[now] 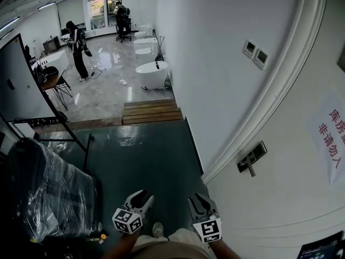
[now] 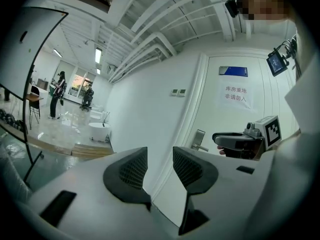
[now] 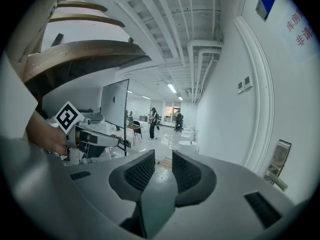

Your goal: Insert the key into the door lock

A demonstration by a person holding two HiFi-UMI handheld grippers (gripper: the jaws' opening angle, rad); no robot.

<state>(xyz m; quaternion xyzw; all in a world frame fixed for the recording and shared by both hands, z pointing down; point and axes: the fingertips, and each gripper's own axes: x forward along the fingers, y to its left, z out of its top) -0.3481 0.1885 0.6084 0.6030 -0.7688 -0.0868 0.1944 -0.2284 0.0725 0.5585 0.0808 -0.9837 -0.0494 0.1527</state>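
— Jaws: how do they stand?
— The left gripper (image 1: 141,198) has its jaws parted by a narrow gap with nothing between them, and the right gripper (image 1: 202,200) is the same (both released, gripping nothing).
— Where are they in the head view?
— Both are at 6 o'clock, low over the dark green floor (image 1: 145,155).
— And the door lock?
— There is one door lock (image 1: 251,158), a metal plate with a lever handle. It sits at 4 o'clock on the white door (image 1: 280,209), well apart from both grippers.
— What about the room?
— Two wall panels (image 1: 255,53) are at 2 o'clock, and one sign (image 1: 330,136) with red characters is at 3. Wooden steps (image 1: 151,111) are at 12, with a white bathtub (image 1: 152,73) beyond them. A person (image 1: 77,47) stands at 10.
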